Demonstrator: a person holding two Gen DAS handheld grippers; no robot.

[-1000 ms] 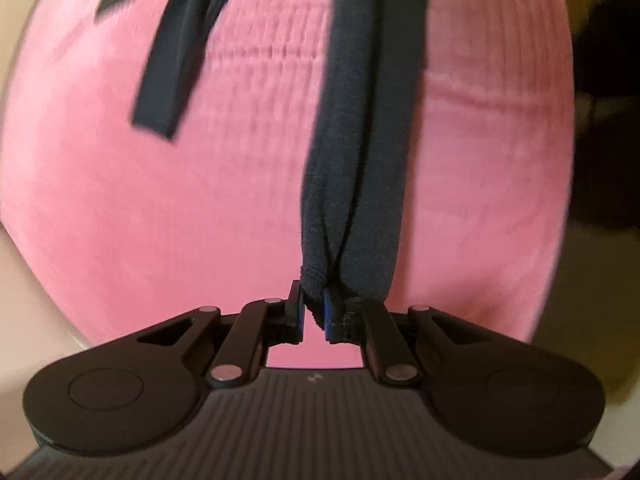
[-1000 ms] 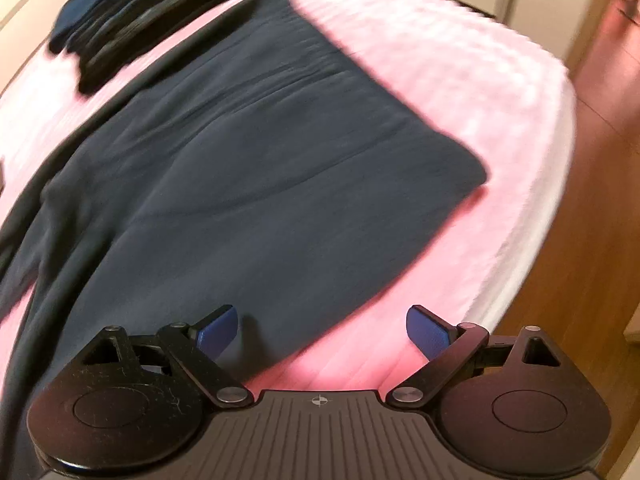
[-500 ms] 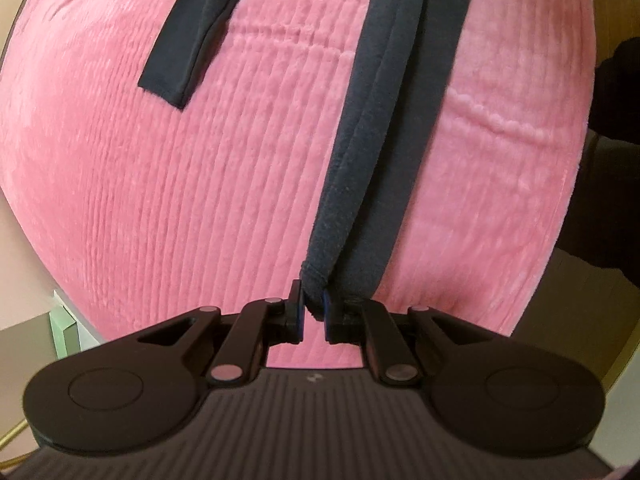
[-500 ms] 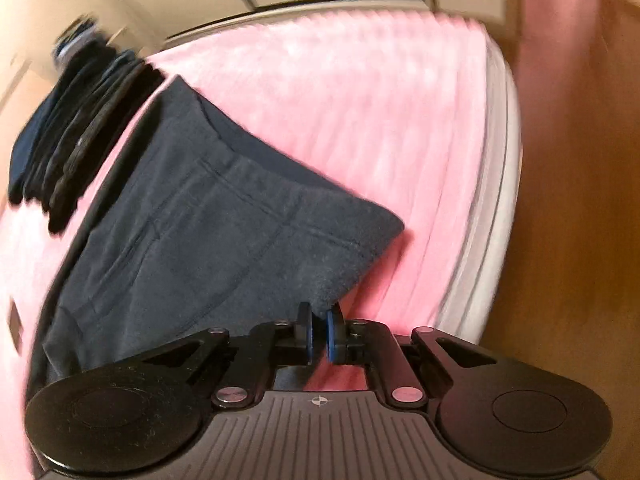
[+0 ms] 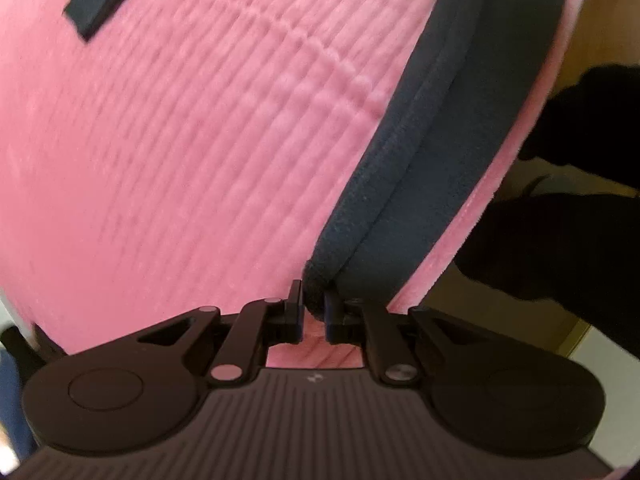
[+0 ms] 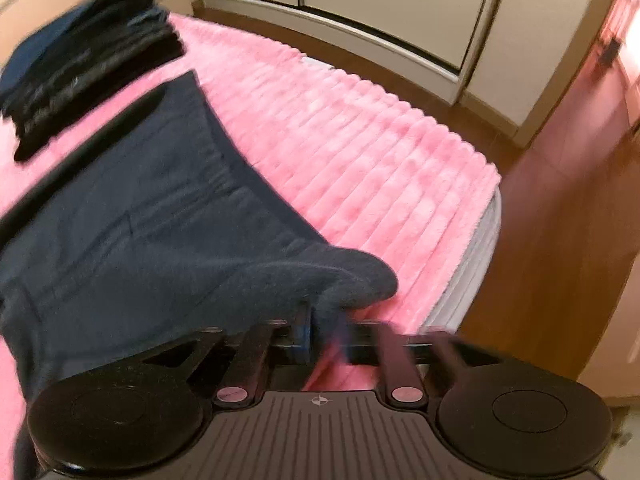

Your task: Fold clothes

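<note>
Navy garment (image 6: 152, 240) (both grippers clamped)

Dark navy fleece garment (image 6: 152, 240): matt, fuzzy nap. Pink ribbed plush blanket (image 6: 360, 140): soft, slight sheen. Black plastic grippers, left (image 5: 313, 312) & right (image 6: 322, 332): matt, ribbed housing, metal pins. Brown wood floor (image 6: 560, 240): smooth, semi-gloss.

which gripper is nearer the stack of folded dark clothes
Right, as far as these views show. The right gripper has the stack ahead across the garment; the left gripper view shows no stack.

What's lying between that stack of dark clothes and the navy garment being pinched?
In the right wrist view, only a bare strip of pink blanket separates the folded stack from the navy garment.
</note>
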